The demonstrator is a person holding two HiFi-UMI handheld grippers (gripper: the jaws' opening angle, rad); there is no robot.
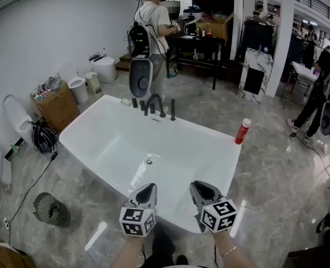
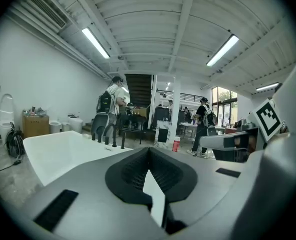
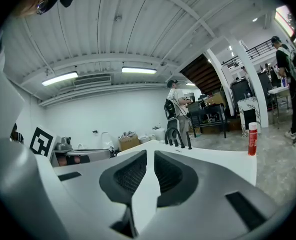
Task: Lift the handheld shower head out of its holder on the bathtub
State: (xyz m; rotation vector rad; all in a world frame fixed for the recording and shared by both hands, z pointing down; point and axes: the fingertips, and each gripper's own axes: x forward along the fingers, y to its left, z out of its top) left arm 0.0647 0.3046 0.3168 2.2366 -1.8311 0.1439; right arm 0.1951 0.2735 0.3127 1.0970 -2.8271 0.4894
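Note:
The white bathtub (image 1: 92, 128) fills the middle of the head view. On its far rim stands a set of black fittings: an arched spout (image 1: 155, 103) and, to its right, the slim upright handheld shower head (image 1: 172, 110) in its holder. Both grippers hover at the near rim, far from those fittings. My left gripper (image 1: 148, 190) has its tips together and holds nothing. My right gripper (image 1: 197, 187) shows a narrow gap with nothing in it. The shower head (image 3: 189, 140) appears ahead in the right gripper view, and the fittings (image 2: 107, 138) far off in the left gripper view (image 2: 149, 150).
A red bottle (image 1: 242, 131) stands on the tub's right corner. A person (image 1: 153, 32) stands behind the tub's far rim by a dark table (image 1: 201, 43). A cardboard box (image 1: 56, 105), toilets (image 1: 78, 88) and a black mesh bin (image 1: 50, 208) sit at the left.

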